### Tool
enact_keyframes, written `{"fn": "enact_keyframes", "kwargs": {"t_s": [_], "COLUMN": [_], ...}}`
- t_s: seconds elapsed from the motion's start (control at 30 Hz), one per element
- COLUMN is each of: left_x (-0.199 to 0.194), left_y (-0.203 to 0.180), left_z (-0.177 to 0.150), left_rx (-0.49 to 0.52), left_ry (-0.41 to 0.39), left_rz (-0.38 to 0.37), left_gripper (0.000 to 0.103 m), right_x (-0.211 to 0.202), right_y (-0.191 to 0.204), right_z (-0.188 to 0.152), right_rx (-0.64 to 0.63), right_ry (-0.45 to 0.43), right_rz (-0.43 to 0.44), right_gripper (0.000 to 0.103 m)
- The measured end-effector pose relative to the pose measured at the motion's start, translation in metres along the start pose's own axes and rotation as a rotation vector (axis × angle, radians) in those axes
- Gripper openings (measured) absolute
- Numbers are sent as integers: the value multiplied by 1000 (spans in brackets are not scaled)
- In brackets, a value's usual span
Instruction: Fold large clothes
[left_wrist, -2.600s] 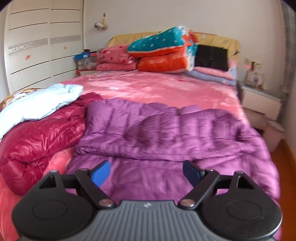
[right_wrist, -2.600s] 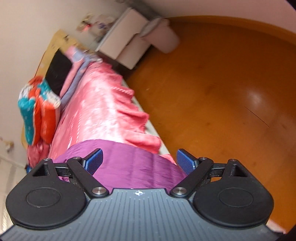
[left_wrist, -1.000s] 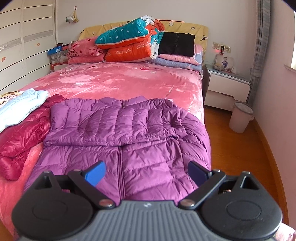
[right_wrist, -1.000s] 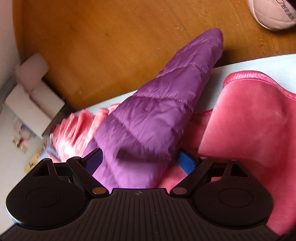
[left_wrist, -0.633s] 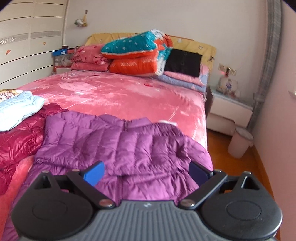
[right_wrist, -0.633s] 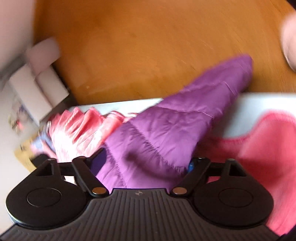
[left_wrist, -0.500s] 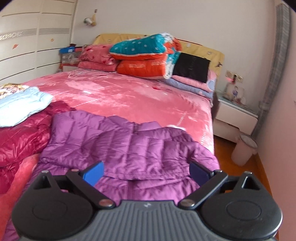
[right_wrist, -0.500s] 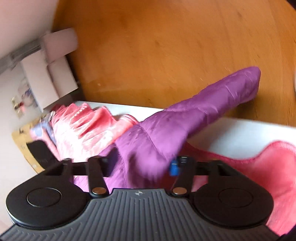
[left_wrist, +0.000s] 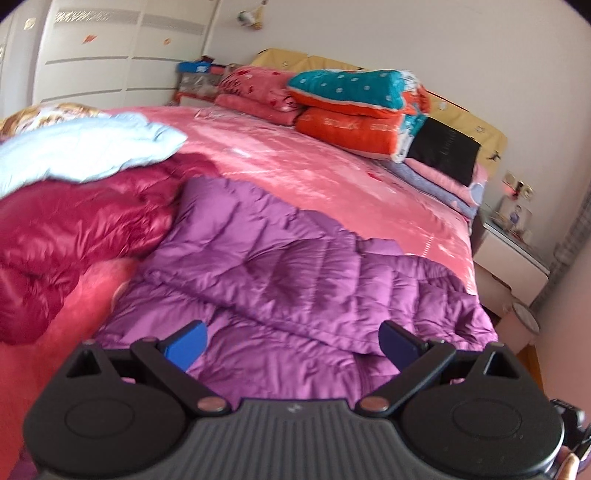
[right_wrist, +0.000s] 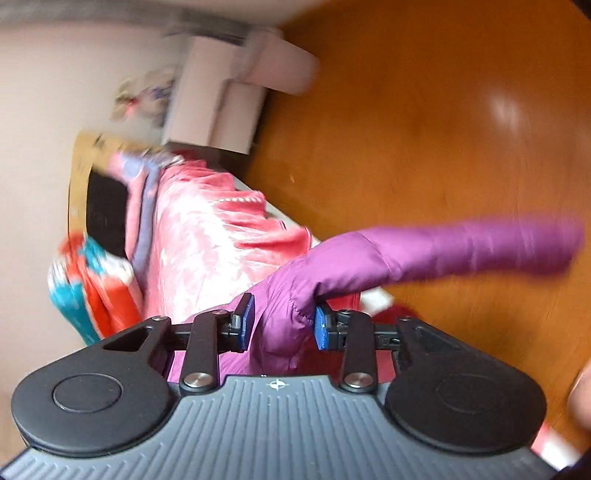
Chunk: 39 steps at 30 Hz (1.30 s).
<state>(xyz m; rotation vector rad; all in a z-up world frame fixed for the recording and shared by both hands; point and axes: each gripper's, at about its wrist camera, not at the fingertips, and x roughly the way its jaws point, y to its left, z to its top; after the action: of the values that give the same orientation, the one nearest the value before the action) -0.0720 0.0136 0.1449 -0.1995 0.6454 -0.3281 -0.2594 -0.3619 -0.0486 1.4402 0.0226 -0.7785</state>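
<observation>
Purple down jacket (left_wrist: 295, 273) lies spread across the near end of the pink bed (left_wrist: 332, 184), just ahead of and below the left tongs (left_wrist: 293, 341), with one sleeve folded over its front, likely so the body can be narrowed before folding. Beside it, off to the left of those tongs, sit a crimson jacket (left_wrist: 66, 229) and a pale blue garment (left_wrist: 81, 147), apparently waiting their turn. The left tongs stand wide apart with nothing between them, tilted downward over the jacket's lower part.

The right tongs (right_wrist: 282, 326) are closing on the jacket's other sleeve (right_wrist: 461, 251) near its shoulder end, and the blue pads (right_wrist: 321, 328) already press the bunched fabric. Beyond them the sleeve stretches out over the wooden floor (right_wrist: 443, 129), blurred; my guess is it is being carried in over the body. This view is rolled well onto its side, the bed running upward at the left of the tongs.
</observation>
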Motion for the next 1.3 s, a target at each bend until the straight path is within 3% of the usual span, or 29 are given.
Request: {"fn": "enact_keyframes", "kwargs": {"t_s": [0.27, 0.43, 0.6, 0.73, 0.83, 1.0, 1.23, 1.3], "left_x": [24, 31, 37, 38, 37, 30, 32, 36], "left_y": [23, 24, 33, 44, 55, 82, 116, 122], "left_z": [-12, -14, -11, -5, 1, 8, 14, 14], "left_rx": [-54, -49, -72, -121, -172, -268, -365, -383], "left_ry": [20, 6, -10, -22, -33, -84, -104, -87], "left_rz": [0, -25, -41, -51, -50, -15, 32, 32], "left_gripper": [99, 99, 99, 99, 99, 99, 99, 99], "right_x": [-25, -20, -11, -2, 2, 13, 26, 24], "right_y": [98, 149, 213, 268, 304, 334, 284, 259], "right_z": [-22, -40, -73, -112, -154, -269, -412, -432], "right_rx": [-519, -712, -975, -1163, -1303, -1663, -2156, -2288], "right_ry": [-89, -105, -188, -255, -276, -258, -95, -48], "right_rz": [-31, -20, -31, 12, 80, 223, 382, 406], "right_gripper": [38, 38, 37, 37, 37, 37, 37, 37]}}
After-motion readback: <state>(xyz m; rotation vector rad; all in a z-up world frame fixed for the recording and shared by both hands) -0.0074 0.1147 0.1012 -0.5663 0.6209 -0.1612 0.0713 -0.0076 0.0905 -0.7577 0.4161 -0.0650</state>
